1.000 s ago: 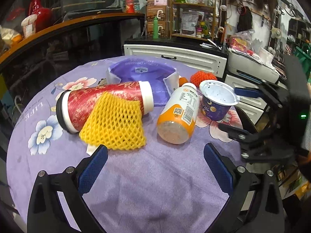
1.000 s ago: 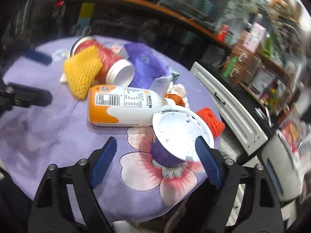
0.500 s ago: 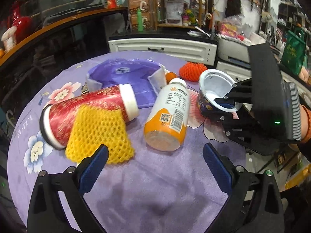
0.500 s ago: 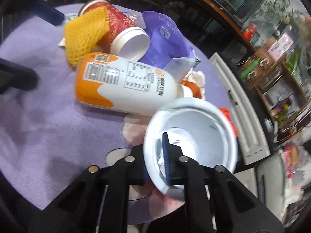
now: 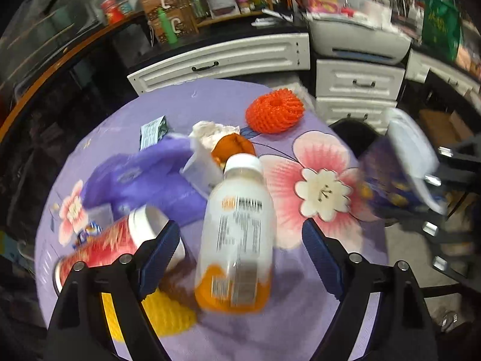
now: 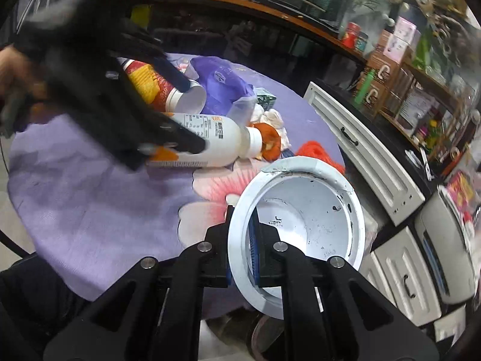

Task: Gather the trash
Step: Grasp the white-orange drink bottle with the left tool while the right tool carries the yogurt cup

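Left view: my left gripper [image 5: 240,237] straddles the bottle [image 5: 236,237], which lies on its side on the cloth [image 5: 300,325]; jaws closing, pads not yet touching, lined up across the body for a firm hold. Tube [image 5: 117,249] and net [image 5: 168,310] lie beside it. Right view: my right gripper [image 6: 242,240] is clamped on the cup [image 6: 300,228] by its rim wall, one finger inside, carrying it clear of the cloth's edge.

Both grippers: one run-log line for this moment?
right gripper: shut on cup rim | left gripper: closing around bottle, not gripping
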{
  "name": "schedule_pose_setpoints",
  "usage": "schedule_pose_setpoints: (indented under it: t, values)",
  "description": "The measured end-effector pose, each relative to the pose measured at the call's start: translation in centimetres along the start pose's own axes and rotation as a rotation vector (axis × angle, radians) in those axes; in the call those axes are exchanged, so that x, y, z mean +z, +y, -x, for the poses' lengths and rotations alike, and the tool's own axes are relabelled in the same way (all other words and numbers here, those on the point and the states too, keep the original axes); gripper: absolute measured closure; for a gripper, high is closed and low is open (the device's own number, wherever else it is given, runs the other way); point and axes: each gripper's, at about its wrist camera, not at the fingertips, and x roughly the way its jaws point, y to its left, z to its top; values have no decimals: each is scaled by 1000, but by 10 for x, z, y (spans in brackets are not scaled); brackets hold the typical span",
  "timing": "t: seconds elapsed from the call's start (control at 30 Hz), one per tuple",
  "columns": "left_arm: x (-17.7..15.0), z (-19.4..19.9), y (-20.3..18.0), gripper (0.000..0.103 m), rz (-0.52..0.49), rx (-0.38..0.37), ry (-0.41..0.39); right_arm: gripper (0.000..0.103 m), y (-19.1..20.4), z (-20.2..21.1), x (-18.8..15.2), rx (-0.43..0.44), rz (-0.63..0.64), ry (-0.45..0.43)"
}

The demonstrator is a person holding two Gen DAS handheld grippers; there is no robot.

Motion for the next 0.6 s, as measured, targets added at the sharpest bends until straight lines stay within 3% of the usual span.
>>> schedule_pose_setpoints:
  t: [0.1,0.3,0.6]
  values:
    - [8,-21,-3,23,-43,16,68,93,-3,10,-11,6,-20,3]
    - [11,-46,-7,39,-71,34,147,93,-10,20,-32,8,-78,5]
    - [0,-35,-9,41,-2,11,85,93,-24,21,-59,11,-199,-10]
